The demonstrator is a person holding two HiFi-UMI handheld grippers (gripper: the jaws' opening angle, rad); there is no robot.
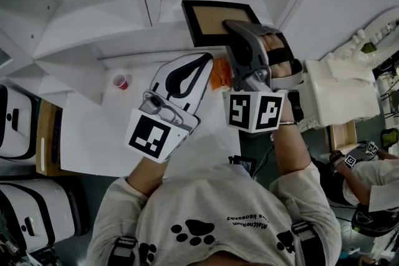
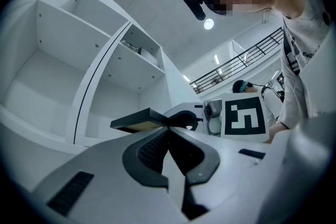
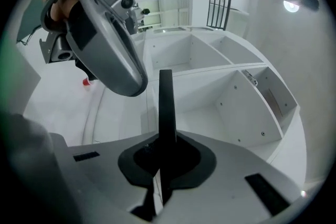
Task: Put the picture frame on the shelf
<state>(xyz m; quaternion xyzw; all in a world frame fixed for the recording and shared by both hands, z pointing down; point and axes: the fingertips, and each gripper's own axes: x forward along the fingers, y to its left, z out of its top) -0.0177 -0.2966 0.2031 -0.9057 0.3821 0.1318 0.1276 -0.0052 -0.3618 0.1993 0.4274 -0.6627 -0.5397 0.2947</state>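
1. nearest you: your left gripper (image 1: pixel 203 63) sits low over the white table (image 1: pixel 93 134) and points toward the shelf. its jaws are pressed together and nothing sits between them.
2. just right of it is your right gripper (image 1: pixel 232 27), with your hand (image 1: pixel 274 50) wrapped into it behind the marker cube. its jaws are clenched on the picture frame (image 1: pixel 209 20), pinching the black border.
3. the frame has a dark border and a tan panel. in the right gripper view it rises edge-on straight out of the jaws. in the left gripper view it lies tilted, close to flat, just past the left jaw tips. you can't tell from that view whether it touches them.
4. where the frame is: you hold it up in front of the white shelf (image 1: pixel 93 3), level with the lower compartments. no view shows whether its far edge touches a shelf board.
5. on the table, between the two grippers, there is something orange (image 1: pixel 218 79), mostly hidden by them.
6. farther left on the table, near the foot of the shelf, is a small red cup (image 1: pixel 120 81), well apart from the frame.
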